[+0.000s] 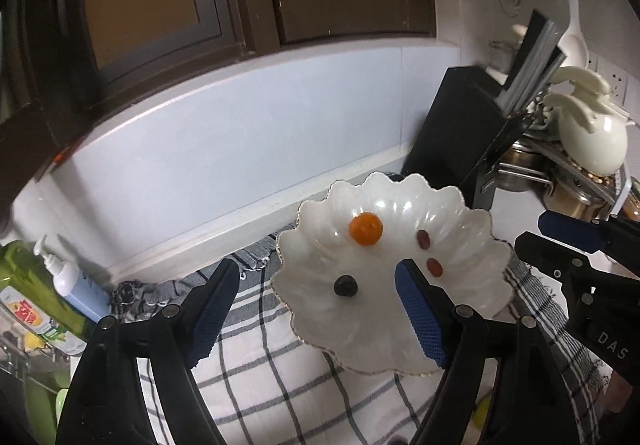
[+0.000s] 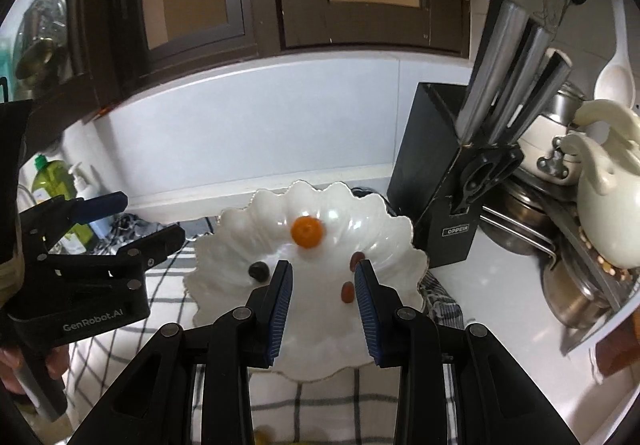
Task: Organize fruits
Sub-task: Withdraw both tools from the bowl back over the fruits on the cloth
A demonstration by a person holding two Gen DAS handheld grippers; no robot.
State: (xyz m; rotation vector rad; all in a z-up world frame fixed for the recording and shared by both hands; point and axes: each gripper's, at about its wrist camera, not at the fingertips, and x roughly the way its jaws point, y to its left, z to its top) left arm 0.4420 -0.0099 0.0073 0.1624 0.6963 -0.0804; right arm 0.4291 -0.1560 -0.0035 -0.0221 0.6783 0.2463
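Since an orange fruit (image 2: 307,232), a dark one (image 2: 259,271) and two reddish ones (image 2: 347,292) already lie in the white scalloped dish (image 2: 224,245), most sorting looks done; both grippers' fingers hold nothing, the left gripper (image 1: 316,309) wide apart, the right gripper (image 2: 323,305) narrower, above the dish.

A home kitchen is shown: a knife block (image 2: 448,181), stacked steel pots (image 2: 580,297), dish-soap bottles (image 2: 52,181) and a tiled wall (image 2: 248,133) are seen around the white surface (image 2: 500,309).
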